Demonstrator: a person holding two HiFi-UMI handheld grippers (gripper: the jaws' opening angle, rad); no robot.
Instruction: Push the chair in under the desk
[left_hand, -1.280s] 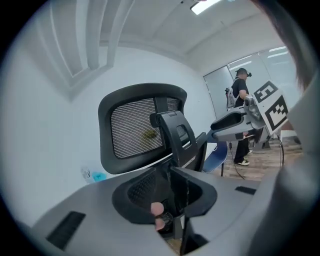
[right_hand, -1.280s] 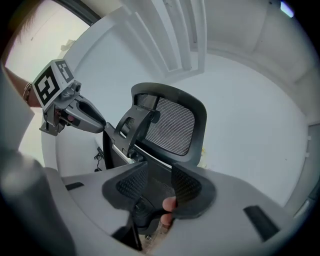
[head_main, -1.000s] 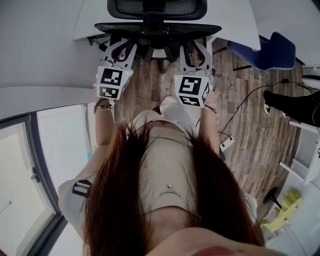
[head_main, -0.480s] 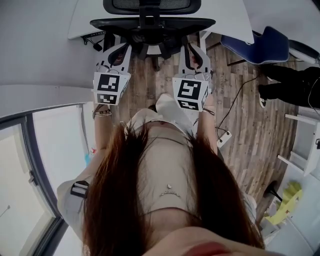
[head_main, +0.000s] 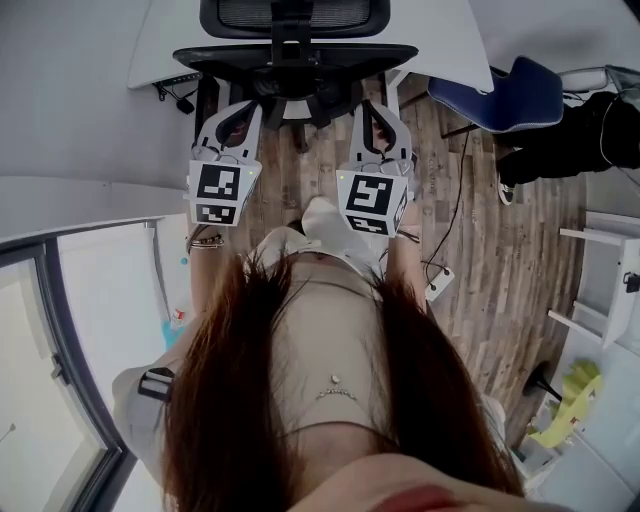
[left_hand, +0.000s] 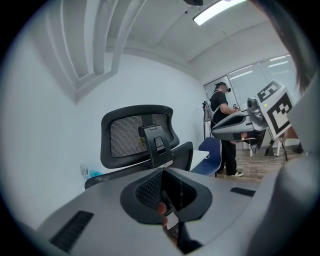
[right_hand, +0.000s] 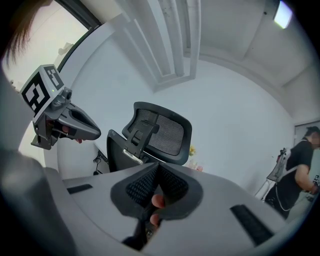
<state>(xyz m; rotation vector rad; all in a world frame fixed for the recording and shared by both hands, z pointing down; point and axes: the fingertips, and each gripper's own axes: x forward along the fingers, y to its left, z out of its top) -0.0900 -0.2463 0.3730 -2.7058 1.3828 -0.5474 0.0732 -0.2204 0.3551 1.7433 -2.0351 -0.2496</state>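
The black office chair (head_main: 295, 55) with a mesh headrest stands at the white desk (head_main: 455, 40), its back towards me. My left gripper (head_main: 228, 108) and right gripper (head_main: 378, 100) point at the backrest from just behind it, left and right of its spine. I cannot tell whether they touch it. Both have just been closing and are now shut with nothing between the jaws. In the left gripper view the left gripper (left_hand: 162, 172) faces the chair (left_hand: 137, 135), with the right gripper (left_hand: 235, 127) alongside. In the right gripper view the right gripper (right_hand: 156, 170) faces the chair (right_hand: 160, 131).
A blue chair (head_main: 505, 95) stands right of the desk, and a person in black (head_main: 580, 135) beside it. A power strip (head_main: 437, 285) with its cable lies on the wooden floor. White shelving (head_main: 600, 290) lines the right side and a glazed partition (head_main: 60, 330) the left.
Both grippers' jaws have drawn together. The grippers have moved a little forward towards the chair. The person in black has come further into view at the right.
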